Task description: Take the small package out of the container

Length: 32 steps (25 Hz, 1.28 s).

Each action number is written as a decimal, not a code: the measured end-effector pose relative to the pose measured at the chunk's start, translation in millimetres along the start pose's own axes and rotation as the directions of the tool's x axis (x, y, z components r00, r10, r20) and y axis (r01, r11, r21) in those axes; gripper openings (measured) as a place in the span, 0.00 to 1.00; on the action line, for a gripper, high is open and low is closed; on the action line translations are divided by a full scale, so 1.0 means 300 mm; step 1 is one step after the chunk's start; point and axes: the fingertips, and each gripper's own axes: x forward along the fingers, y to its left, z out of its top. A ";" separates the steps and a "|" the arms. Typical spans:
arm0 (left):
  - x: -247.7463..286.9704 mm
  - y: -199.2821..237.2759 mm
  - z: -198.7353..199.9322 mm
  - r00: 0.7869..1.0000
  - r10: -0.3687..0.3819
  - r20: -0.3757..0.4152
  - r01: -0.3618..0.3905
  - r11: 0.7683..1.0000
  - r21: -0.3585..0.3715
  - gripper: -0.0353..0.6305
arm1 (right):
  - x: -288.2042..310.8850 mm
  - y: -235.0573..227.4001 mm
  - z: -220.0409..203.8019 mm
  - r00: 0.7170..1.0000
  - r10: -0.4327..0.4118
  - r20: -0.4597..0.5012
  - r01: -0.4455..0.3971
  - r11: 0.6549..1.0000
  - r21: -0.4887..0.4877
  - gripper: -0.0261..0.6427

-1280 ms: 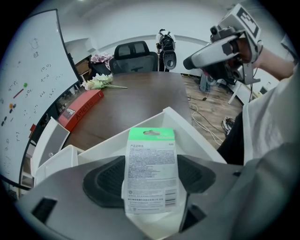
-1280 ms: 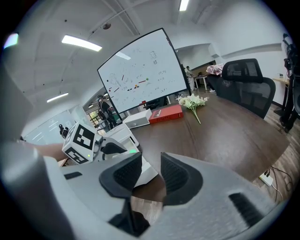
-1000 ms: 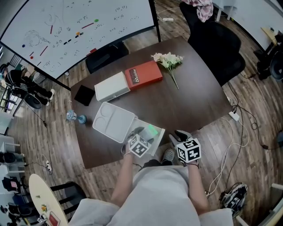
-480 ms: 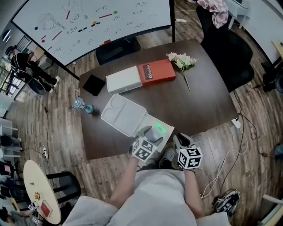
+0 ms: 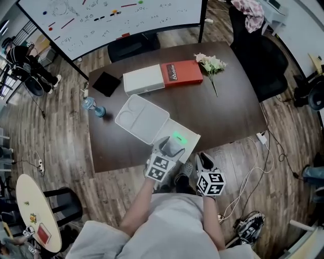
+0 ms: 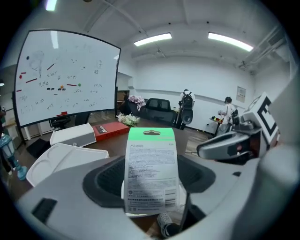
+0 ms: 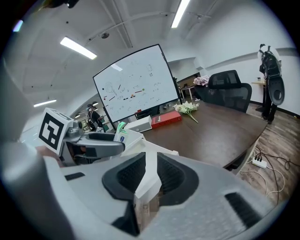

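Note:
The small package (image 6: 151, 159), white with a green top, stands upright between the pads of my left gripper (image 6: 152, 179), which is shut on it. In the head view the package (image 5: 177, 137) is held above the white container (image 5: 191, 137) at the table's near edge, with the left gripper (image 5: 171, 147) just behind it. The container's lid (image 5: 137, 117) lies open to the left. My right gripper (image 5: 203, 158) sits at the container's near right corner. Its jaws have just been closing, and the white corner (image 7: 149, 161) is pinched between the right gripper's (image 7: 148, 180) pads.
On the dark table (image 5: 223, 111) lie a white box (image 5: 144, 81), a red box (image 5: 179, 72), a bunch of flowers (image 5: 211, 63) and a black pad (image 5: 106, 83). A water bottle (image 5: 92, 107) stands at the left edge. An office chair (image 5: 258, 48) and a whiteboard (image 5: 111, 15) stand beyond.
The left gripper has risen with the package, lifting it up from the container. The right gripper has moved in to the container's near corner.

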 end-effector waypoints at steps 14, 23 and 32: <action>-0.185 -0.003 -0.034 0.994 0.017 0.108 -0.002 0.990 -0.139 0.55 | -0.104 0.153 -0.108 0.998 -0.052 0.036 0.049 0.997 0.066 0.10; -0.254 -0.011 -0.114 0.995 -0.014 0.099 0.031 0.985 -0.172 0.55 | -0.121 0.242 -0.168 0.997 -0.071 0.023 0.069 0.993 0.092 0.04; -0.306 0.014 -0.161 0.996 0.006 0.088 0.008 0.987 -0.162 0.55 | -0.113 0.291 -0.205 0.997 -0.067 0.026 0.065 0.996 0.060 0.04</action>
